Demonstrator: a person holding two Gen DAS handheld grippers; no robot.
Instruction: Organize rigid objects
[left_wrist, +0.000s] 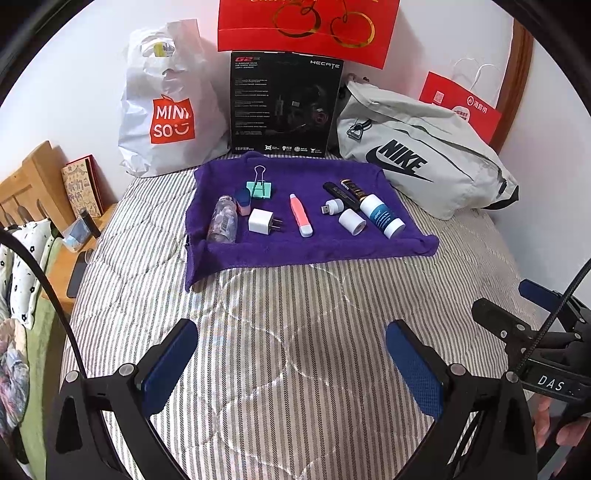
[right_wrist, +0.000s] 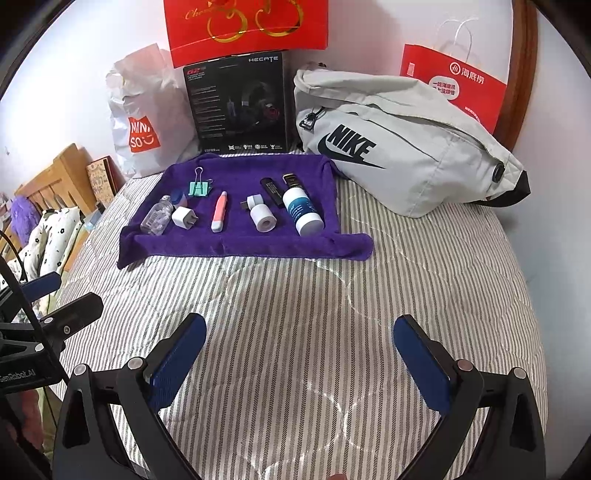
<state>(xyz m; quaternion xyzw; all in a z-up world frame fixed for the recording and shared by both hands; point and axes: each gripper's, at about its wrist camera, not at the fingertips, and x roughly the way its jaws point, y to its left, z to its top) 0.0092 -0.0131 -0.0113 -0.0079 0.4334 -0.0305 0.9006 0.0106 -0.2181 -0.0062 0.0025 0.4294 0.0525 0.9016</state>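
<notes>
Both grippers are hovering low over the striped quilt (right_wrist: 295, 314): I'm watching my left gripper (left_wrist: 291, 354) and my right gripper (right_wrist: 299, 350) gaping wide, gripping nothing. Further out, a purple towel (right_wrist: 236, 243) is lying flat, carrying the objects: clear bottle (left_wrist: 223, 223), white plug (left_wrist: 260, 220), pink-and-white pen (left_wrist: 301, 216), white cap (left_wrist: 351, 220), blue-labelled bottle (left_wrist: 382, 216), green binder clip (left_wrist: 260, 188). Behind them, a grey Nike bag (right_wrist: 399, 147), a black box (left_wrist: 286, 105) and a white shopping bag (left_wrist: 166, 103) are leaning at the wall.
</notes>
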